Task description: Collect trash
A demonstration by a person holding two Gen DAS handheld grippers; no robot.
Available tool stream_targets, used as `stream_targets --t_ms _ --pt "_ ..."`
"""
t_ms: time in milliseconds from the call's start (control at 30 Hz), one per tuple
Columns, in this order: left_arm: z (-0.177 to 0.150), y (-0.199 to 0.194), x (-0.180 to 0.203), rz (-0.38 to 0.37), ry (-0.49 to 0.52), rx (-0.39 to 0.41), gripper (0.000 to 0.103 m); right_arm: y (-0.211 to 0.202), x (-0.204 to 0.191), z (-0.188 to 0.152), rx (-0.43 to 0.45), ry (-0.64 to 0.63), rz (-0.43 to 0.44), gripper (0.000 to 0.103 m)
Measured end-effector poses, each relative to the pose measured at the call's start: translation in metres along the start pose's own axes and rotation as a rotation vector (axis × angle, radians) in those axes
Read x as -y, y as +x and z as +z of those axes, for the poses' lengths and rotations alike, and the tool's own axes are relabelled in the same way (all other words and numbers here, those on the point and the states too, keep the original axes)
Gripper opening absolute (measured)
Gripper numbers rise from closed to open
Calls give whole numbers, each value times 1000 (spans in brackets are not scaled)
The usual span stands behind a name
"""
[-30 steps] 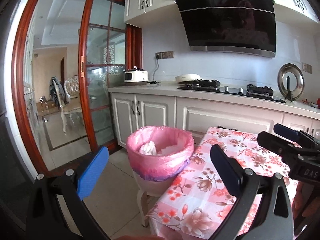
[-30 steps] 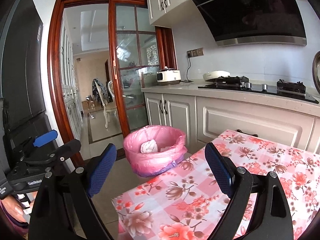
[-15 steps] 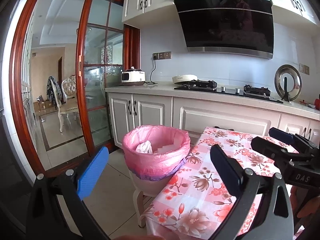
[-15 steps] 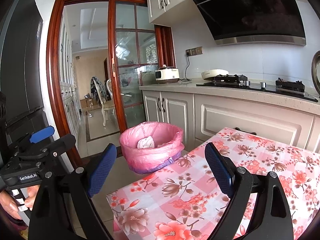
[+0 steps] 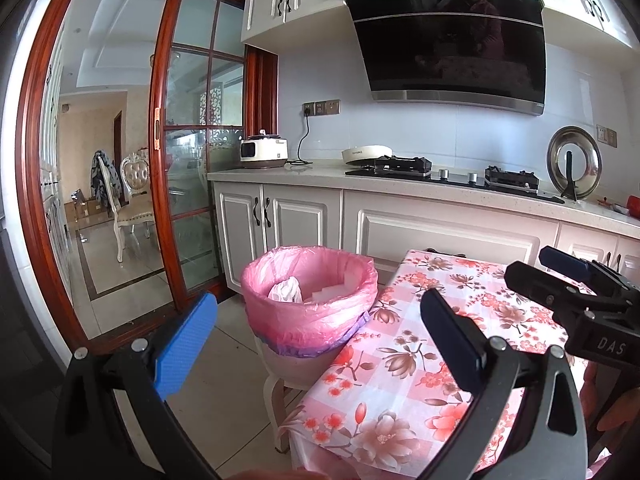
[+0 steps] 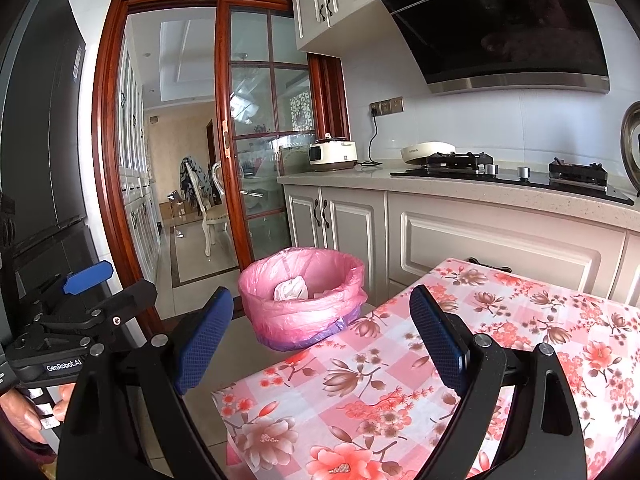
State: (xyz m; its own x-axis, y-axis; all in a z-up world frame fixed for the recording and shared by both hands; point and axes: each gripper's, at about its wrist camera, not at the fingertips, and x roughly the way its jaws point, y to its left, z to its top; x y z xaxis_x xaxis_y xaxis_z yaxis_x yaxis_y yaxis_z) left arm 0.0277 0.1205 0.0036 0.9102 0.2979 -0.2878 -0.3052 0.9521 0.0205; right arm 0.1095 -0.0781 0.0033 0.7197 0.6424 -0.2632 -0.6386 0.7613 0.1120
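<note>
The trash bin [image 5: 310, 308], lined with a pink bag [image 6: 304, 320], stands on a pale stool [image 5: 280, 390] just beside the far left corner of the bench [image 5: 420, 360]; crumpled white paper [image 5: 286, 290] and a flat white piece lie inside it. The bench wears a pink floral tablecloth [image 6: 400, 380] whose top shows nothing lying on it. Behind runs a white kitchen counter [image 5: 320, 174] with cabinets beneath, carrying a cream rice cooker [image 5: 264, 154], a gas hob [image 5: 452, 176] with a pale pan, and a steel lid on a stand [image 5: 574, 164]; a black range hood [image 5: 448, 40] hangs above. On the left a red-framed glass sliding door [image 6: 256, 140] opens to a tiled room with a chair [image 5: 134, 200]. The left tongs [image 5: 316, 340] are released, jaws spread wide and empty, framing the bin. The right tongs [image 6: 320, 340] are likewise released and empty, held over the near bench edge.
</note>
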Motion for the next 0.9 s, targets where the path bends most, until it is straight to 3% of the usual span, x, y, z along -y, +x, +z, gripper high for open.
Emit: stream_targets --t_ms 900 --pt "-1 -1 0 -1 -2 -3 98 -3 -1 -1 1 2 -6 85"
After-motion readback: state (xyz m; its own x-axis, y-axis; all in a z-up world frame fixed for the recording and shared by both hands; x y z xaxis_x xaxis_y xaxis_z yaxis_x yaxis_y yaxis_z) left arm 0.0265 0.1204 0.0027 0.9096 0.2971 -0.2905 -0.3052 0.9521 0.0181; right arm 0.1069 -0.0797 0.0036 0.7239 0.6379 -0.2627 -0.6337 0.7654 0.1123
